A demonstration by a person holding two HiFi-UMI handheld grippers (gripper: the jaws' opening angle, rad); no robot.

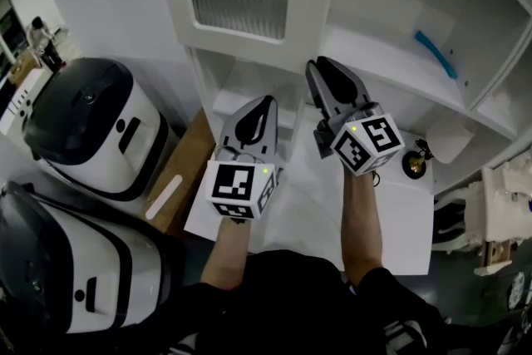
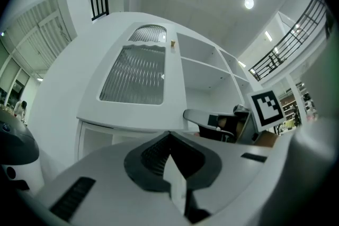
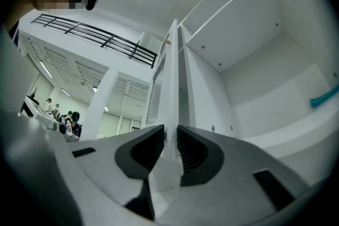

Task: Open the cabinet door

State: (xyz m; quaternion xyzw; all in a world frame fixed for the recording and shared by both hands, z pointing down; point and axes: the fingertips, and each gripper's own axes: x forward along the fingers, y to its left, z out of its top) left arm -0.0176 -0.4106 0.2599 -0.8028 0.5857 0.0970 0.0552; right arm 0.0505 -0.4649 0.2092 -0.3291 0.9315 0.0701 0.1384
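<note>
**Right hand-held gripper takes cabinet door by its edge**

Jaws partly closed, the right hand-held gripper has the door's free edge between its dark pads, which appear to press on both faces of the white panel. The left hand-held gripper waits closed and empty, facing the door's ribbed glass pane. The door hangs at the left of the open shelves, its gripped edge just beside the cabinet divider; how far ajar it stands cannot be told. Its long axis runs upright, straight up from the jaws, with the thin edge turned toward the person. To open it well, the pull should follow an arc about the far, hinged side. The wrist should turn with the panel rather than twist it, and the left hand-held gripper should move clear of the swing.
</note>
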